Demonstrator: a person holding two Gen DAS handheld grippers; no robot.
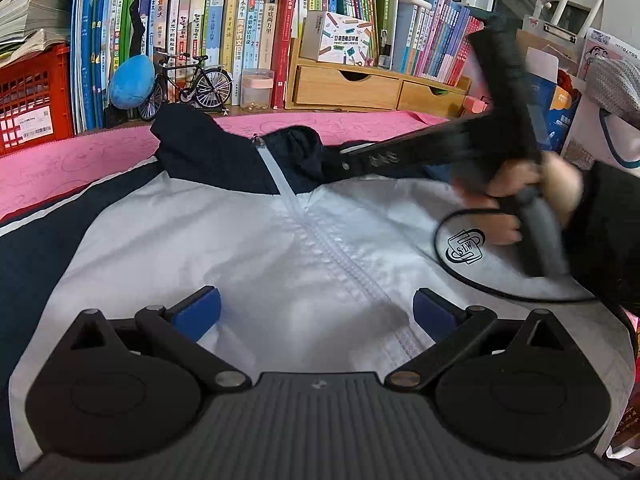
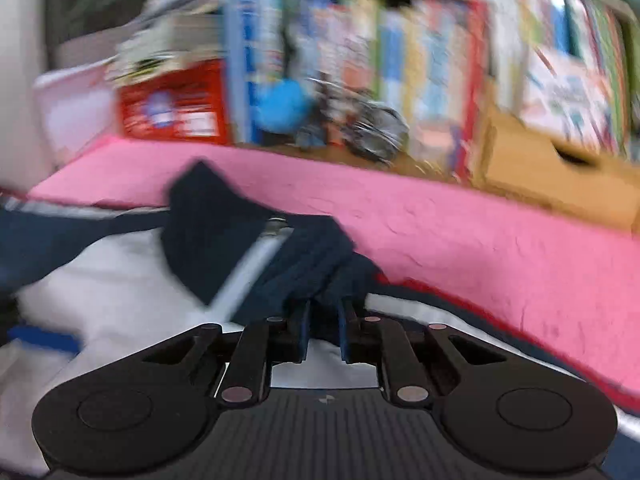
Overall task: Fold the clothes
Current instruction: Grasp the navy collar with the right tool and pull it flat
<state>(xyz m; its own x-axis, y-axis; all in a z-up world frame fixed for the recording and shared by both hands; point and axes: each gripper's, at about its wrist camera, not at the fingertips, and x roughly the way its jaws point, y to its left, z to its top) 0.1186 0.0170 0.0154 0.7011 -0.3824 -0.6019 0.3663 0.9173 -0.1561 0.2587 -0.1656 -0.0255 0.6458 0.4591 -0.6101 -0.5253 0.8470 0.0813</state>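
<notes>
Jacket [image 1: 224, 232] spread front-up, zipped, on pink mat [image 1: 72, 160]. Right gripper [image 2: 323, 332] pinched on navy collar fabric; left gripper [image 1: 316, 312] spread wide, hovering over chest. Advised: lift slowly, pin chest panel flat, avoid zipper.

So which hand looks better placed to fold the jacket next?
Probably right: its tool is pinched on the navy-and-white zip jacket's dark fabric near the collar. The left tool is open above the white front, holding nothing.

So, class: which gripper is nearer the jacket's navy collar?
Right. The right gripper is shut on the navy collar; the left gripper hovers open over the jacket's white front.
</notes>
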